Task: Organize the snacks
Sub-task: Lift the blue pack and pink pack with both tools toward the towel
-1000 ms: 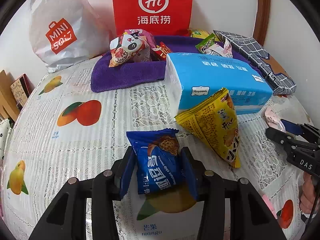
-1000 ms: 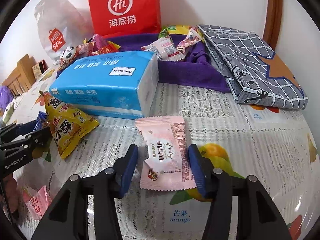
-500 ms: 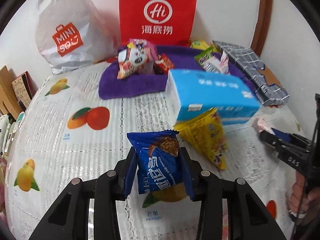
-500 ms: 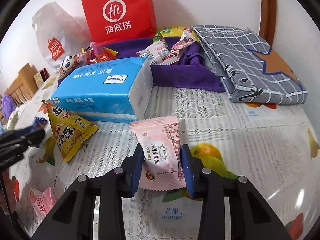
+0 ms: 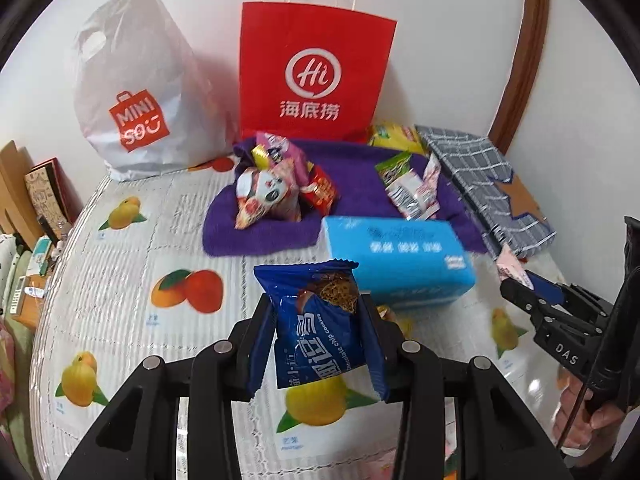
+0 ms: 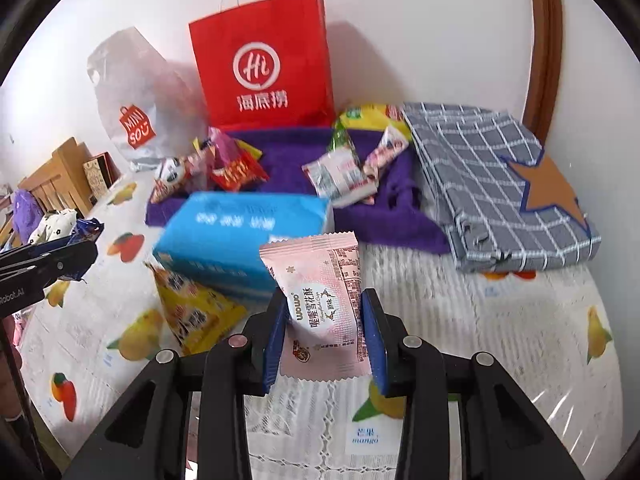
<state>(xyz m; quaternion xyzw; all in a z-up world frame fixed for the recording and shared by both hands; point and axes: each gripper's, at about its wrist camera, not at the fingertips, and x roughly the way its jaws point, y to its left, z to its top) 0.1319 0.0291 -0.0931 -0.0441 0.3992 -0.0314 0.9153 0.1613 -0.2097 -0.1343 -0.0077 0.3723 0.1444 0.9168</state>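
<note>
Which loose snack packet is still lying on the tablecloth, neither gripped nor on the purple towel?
The yellow triangular snack packet, lying beside the blue tissue pack.

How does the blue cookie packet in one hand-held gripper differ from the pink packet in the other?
The blue cookie packet is dark blue and pictures a chocolate chip cookie; the pink packet is pale pink with printed text and no food picture. The blue one sits in the left hand-held gripper, the pink one in the right hand-held gripper. Both are sealed, crimp-edged single snacks, clamped by their sides and lifted clear of the fruit-print tablecloth.
</note>
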